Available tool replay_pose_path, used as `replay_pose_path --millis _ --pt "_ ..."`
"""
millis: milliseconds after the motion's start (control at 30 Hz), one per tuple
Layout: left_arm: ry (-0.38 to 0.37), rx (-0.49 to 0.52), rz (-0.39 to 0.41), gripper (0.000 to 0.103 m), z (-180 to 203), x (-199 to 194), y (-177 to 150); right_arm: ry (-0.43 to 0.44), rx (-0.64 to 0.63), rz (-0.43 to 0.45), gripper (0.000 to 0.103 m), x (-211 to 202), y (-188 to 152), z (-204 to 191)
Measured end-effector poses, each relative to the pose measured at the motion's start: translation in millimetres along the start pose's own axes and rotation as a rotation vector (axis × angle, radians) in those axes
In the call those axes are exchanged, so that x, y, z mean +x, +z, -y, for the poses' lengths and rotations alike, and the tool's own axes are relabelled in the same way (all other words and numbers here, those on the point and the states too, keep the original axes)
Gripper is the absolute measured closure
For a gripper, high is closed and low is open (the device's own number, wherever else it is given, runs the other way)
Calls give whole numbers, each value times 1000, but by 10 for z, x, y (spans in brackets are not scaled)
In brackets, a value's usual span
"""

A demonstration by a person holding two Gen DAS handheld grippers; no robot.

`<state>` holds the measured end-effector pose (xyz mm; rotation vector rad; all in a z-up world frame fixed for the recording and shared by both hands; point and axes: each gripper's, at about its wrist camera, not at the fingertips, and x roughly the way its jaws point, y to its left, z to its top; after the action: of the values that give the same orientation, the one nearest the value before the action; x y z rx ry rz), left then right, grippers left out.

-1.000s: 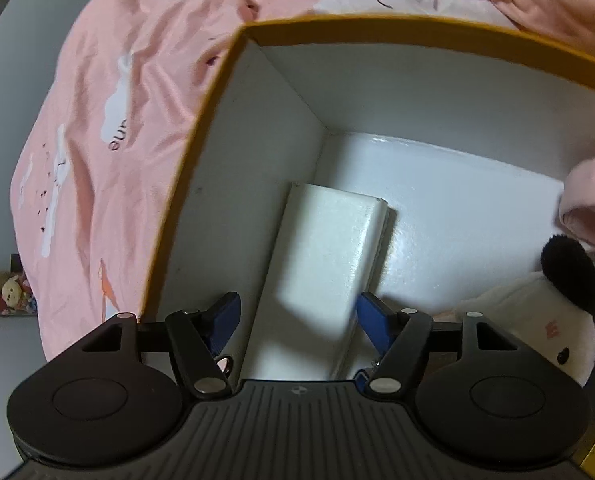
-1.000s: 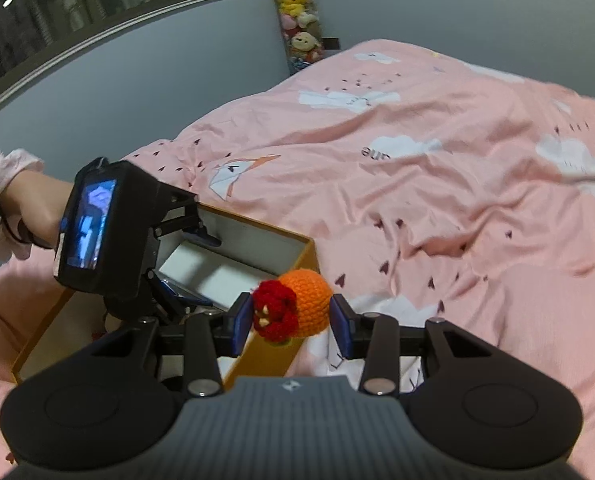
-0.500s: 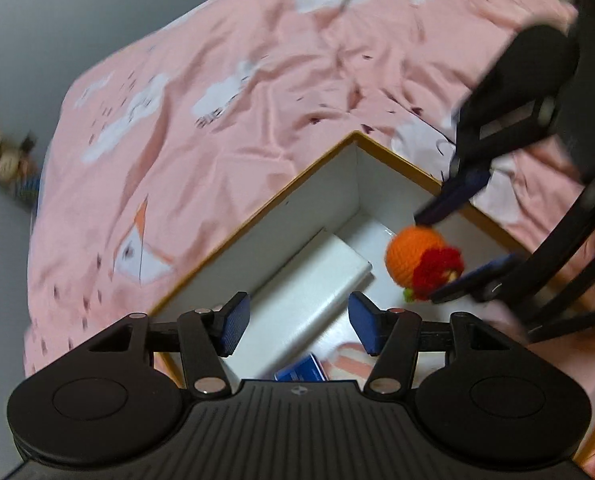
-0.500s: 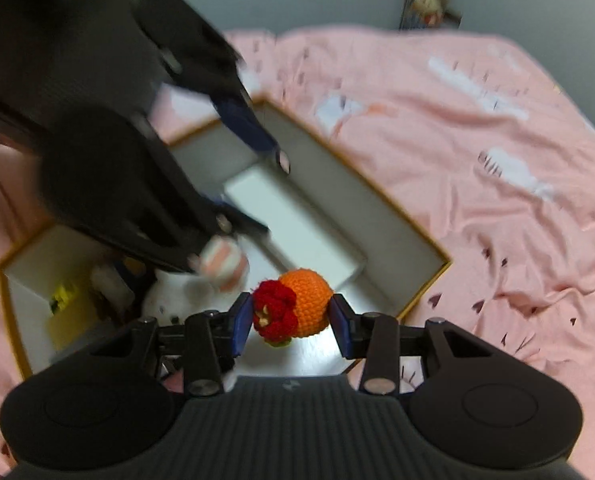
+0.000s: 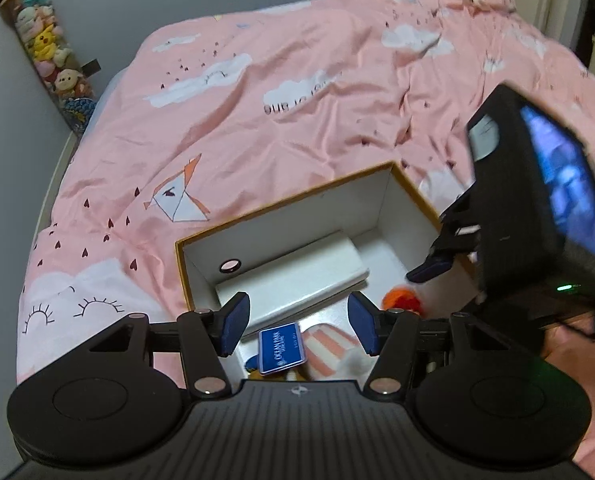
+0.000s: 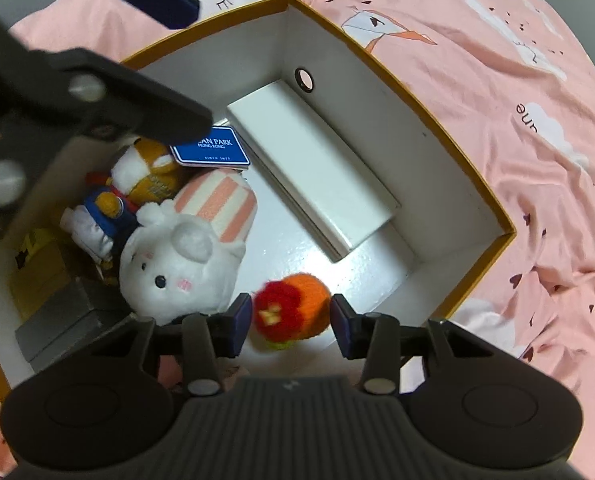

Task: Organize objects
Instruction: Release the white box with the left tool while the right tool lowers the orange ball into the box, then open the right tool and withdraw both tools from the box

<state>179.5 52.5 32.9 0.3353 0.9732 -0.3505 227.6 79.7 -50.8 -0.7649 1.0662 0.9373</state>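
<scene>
Orange-and-red crochet ball, carried over the pink bed a second ago, now hangs inside the gold-rimmed box, low over its white floor and pinched in the right claw. The left claw, having let go of the white carton along the box's far wall, has risen clear with its jaws narrowed yet empty, so the ball seems about to be dropped beside the white plush.

A bedroom in a home: ahead of the left gripper spreads a bed under a pink quilt printed with white clouds, and a hanging column of small plush toys lines the grey wall beyond, at left.
</scene>
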Motion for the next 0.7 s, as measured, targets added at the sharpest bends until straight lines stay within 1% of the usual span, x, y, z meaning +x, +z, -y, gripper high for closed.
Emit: replay_pose_path --millis 100,167,200,233,300,367,433,500,533,567,600,633,700 --pt "-17 -53 39 36 21 -170 3 -9 35 7 57 -78 -33 8" --pt "-34 -90 64 34 23 -305 15 -23 64 39 56 -245 -88 20" --pt "-33 -112 83 30 28 -375 17 -31 79 66 55 -393 -150 20" --pt "-22 -137 100 30 42 -436 12 -41 91 93 53 -512 -206 10" --pt "5 -188 133 29 105 -543 -42 -64 153 179 45 -802 -378 -27" --pt "24 -253 149 29 196 -624 -150 -71 220 247 45 -991 -534 -101" --pt "28 -301 158 29 257 -698 -251 -88 286 305 45 -1129 -696 -172" --pt "47 -340 191 29 311 -810 -360 -109 357 371 44 -1282 -867 -261" --pt "62 -356 211 28 338 -872 -406 -115 386 402 43 -1346 -937 -306" --pt "76 -368 225 24 365 -928 -449 -117 418 433 41 -1442 -1008 -341" --pt "88 -378 233 21 399 -975 -492 -121 442 458 36 -1499 -1059 -374" --pt "95 -379 239 20 438 -1013 -530 -127 462 483 33 -1551 -1110 -409" --pt "114 -361 254 15 535 -1069 -614 -151 497 535 29 -1689 -1224 -508"
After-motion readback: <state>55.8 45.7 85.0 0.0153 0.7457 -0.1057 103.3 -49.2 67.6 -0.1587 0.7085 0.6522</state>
